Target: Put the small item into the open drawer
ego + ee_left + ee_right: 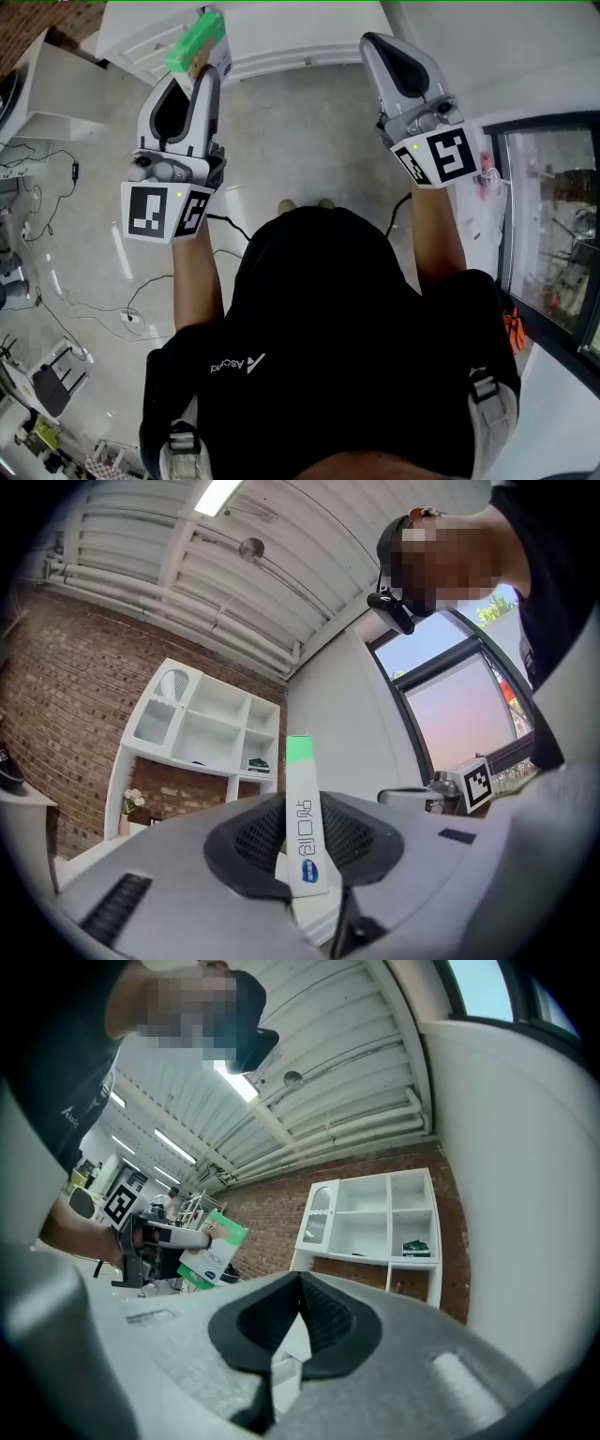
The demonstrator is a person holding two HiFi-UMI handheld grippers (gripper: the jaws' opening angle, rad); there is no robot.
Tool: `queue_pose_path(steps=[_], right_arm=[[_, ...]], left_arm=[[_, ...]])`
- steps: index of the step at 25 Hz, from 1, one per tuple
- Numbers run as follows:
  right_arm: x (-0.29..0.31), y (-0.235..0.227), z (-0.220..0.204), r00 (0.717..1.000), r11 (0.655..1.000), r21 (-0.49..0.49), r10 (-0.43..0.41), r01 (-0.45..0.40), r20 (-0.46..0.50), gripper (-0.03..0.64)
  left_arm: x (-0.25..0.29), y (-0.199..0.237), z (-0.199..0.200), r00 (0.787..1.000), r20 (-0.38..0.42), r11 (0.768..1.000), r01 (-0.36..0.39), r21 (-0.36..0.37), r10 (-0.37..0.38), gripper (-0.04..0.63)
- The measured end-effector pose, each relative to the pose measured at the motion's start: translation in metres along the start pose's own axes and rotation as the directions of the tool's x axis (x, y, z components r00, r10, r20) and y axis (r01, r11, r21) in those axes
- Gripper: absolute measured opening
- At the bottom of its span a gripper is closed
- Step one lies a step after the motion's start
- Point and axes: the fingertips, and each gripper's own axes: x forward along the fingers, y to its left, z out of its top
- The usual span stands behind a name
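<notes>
The small item is a flat white box with a green end [196, 39]. My left gripper [201, 64] is shut on it and holds it up over the floor, close to the white cabinet [281, 36]. In the left gripper view the box [304, 819] stands on edge between the two pads, green end outward. My right gripper [375, 43] is raised at the same height to the right, with its jaws together and nothing between them. The right gripper view shows its tips [300, 1283] meeting, and farther left the box [214, 1251] held in the left gripper [192, 1237].
White drawer fronts [141, 45] sit at the cabinet's left end. A white shelf unit [375, 1222] stands against a brick wall. Cables [56, 173] trail over the grey floor at left. A dark-framed window [553, 244] runs along the right.
</notes>
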Motion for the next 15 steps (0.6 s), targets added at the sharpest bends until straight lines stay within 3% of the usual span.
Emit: queue_pose_path(steps=[15], right_arm=[[0.051, 0.013, -0.015, 0.997, 0.998, -0.029, -0.058, 0.057, -0.047, 0.002]], left_arm=[[0.004, 0.064, -0.015, 0.998, -0.021, 0.998, 0.054, -0.022, -0.055, 0.092]])
